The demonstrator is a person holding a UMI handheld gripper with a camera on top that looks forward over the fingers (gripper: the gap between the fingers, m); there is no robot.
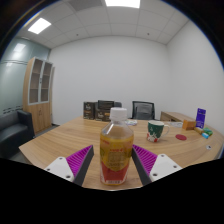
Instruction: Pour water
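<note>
1. Amber liquid fills most of a clear plastic bottle (115,150) with a white cap, which stands upright directly between the two fingers of the gripper (115,165).
2. Magenta pads (80,160) line the inner faces of the white fingers; each pad slants in toward the bottle's lower body and appears to meet its side, so the gripper looks clamped on the bottle.
3. Whether the bottle's base rests on the table or hangs free cannot be told, as it drops out of sight between the fingers.
4. Pale wood marks the long conference table (60,140) that spreads ahead of the fingers and runs off to either side.
5. Just beyond the right finger, a white and green cup (156,130) stands on the table, with a round red coaster-like disc (165,161) lying nearer, beside that finger.
6. Farther off to the right sit a small orange object (190,124) and a purple upright card (200,117), well apart from the bottle.
7. Behind the bottle, across the table, black office chairs (143,109) line the far edge.
8. Well beyond the left finger, a wooden cabinet (38,92) with glass doors stands against the wall.
9. The gripper points level along the tabletop, fingers forward, toward the white rear wall; the hand that holds it is out of view.
</note>
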